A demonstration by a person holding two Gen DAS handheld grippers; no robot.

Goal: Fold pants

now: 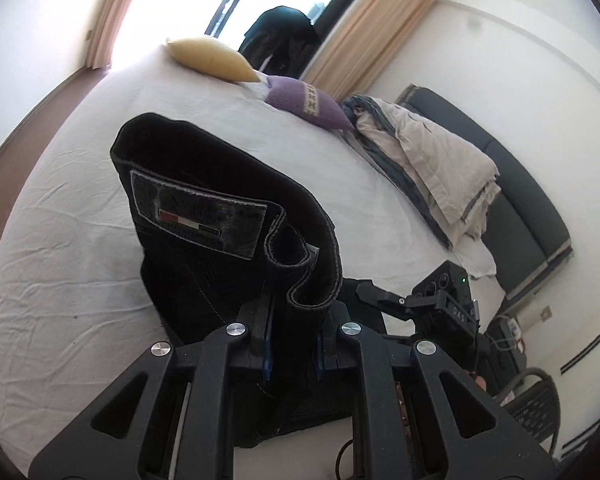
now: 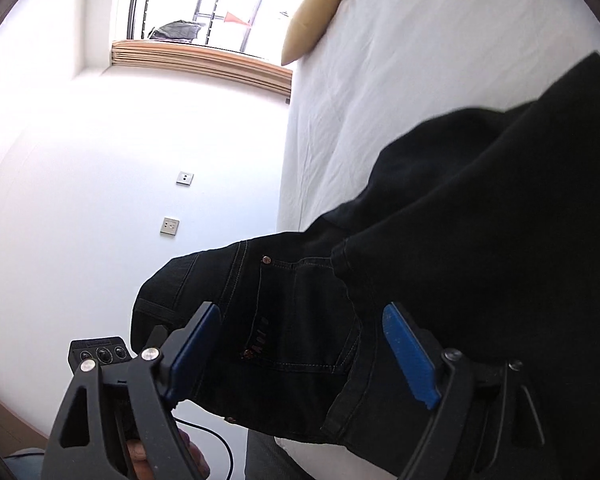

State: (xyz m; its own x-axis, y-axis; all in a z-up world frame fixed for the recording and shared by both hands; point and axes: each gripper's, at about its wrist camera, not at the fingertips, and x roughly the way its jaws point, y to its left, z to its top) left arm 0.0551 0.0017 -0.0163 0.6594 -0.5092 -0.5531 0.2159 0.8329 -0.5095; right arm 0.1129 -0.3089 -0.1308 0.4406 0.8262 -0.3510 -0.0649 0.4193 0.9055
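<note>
Black linkage arms of the left gripper [image 1: 294,354] are filling the foreground of its view, and its blue-padded tongs are being pressed together on the waistband of the black pants [image 1: 228,216]. That waistband is being held up off the white bed [image 1: 72,240], its leather label facing the camera. In the right view, the right gripper [image 2: 304,350] is being held with its blue pads [image 2: 410,356] spread wide apart, nothing pinched between them, the hip and pocket area lying just beyond. The pants' long axis is running from the waistband at the bed's near edge away across the sheet, legs pointing further onto the bed.
</note>
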